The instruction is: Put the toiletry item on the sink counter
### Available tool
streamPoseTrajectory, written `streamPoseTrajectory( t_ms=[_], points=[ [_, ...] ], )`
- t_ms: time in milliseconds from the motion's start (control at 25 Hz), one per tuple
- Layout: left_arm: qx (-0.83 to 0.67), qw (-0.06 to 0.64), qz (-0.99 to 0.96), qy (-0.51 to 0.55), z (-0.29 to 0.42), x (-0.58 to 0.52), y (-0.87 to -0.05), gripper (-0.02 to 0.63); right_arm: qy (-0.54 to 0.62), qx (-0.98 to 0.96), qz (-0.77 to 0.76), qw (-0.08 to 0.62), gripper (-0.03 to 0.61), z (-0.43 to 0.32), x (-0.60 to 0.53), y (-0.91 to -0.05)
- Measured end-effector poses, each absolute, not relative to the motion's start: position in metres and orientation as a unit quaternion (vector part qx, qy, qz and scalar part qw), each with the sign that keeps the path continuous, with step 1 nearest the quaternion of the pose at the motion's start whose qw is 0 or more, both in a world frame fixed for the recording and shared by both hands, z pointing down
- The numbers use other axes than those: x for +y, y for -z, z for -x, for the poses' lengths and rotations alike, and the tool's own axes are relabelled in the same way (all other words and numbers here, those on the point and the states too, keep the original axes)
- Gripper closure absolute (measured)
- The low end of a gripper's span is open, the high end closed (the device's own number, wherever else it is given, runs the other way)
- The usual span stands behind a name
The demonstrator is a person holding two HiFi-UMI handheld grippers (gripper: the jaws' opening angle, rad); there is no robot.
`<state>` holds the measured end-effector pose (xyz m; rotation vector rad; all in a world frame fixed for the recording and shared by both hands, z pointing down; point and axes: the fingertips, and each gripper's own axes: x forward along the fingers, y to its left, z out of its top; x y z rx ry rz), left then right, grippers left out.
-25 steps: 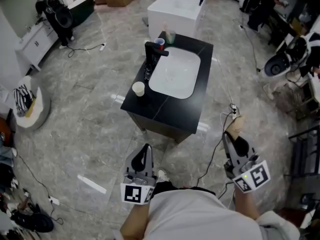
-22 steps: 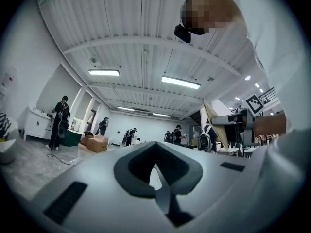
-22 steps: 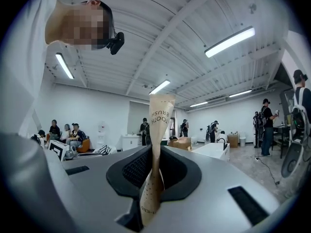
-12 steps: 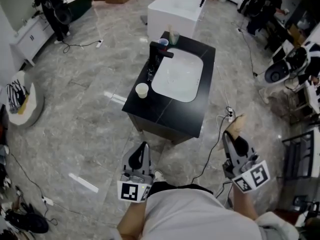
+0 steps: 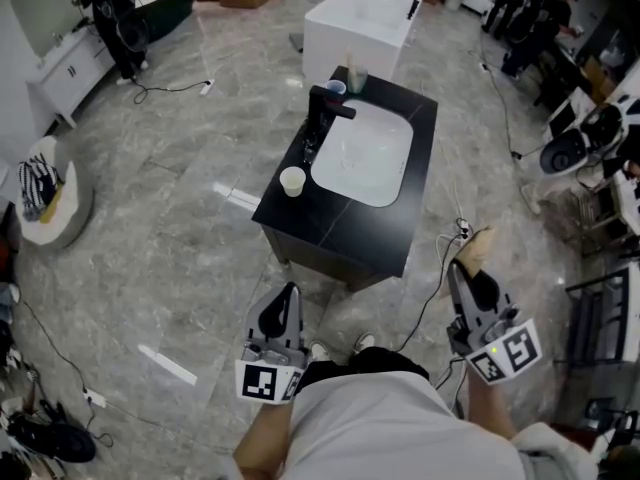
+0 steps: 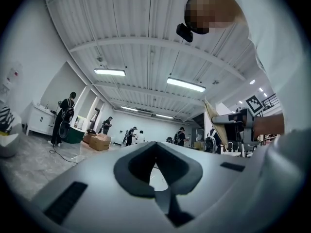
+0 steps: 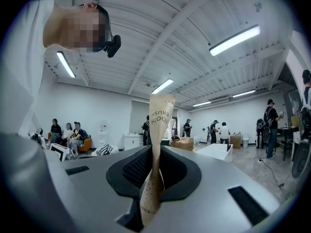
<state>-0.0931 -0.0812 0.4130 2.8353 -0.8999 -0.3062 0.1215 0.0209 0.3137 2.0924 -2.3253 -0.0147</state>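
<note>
Right tool (image 5: 468, 268) clamped on toothbrush packet (image 5: 477, 244), gripping its low end only. Left tool (image 5: 285, 303) closed, empty. Counter (image 5: 340, 230) well ahead. Risk: thin paper packet slips or folds mid-carry, or drops into sink (image 5: 365, 153).

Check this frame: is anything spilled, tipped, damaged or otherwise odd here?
Nothing is spilled or tipped. One small oddity: the paper toothbrush packet looks twisted and creased where the jaws of the right gripper pinch it. The paper cup stands upright near an edge of the sink counter.
</note>
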Motion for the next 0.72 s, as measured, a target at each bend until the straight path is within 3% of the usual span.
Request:
streamPoseTrajectory(
  t_ms=[400, 720],
  points=[
    [-0.33, 0.053, -0.937, 0.098, 0.091, -0.078, -0.404, 0.611, 0.005, -0.762, -0.647, -0.01, 0.52, -0.134, 0.008, -0.311],
    [-0.373, 0.025, -0.922, 0.095, 0.05, -0.089, -0.389, 0.611, 0.009, -0.788, -0.615, -0.031, 0.52, -0.183, -0.022, -0.308]
  ],
)
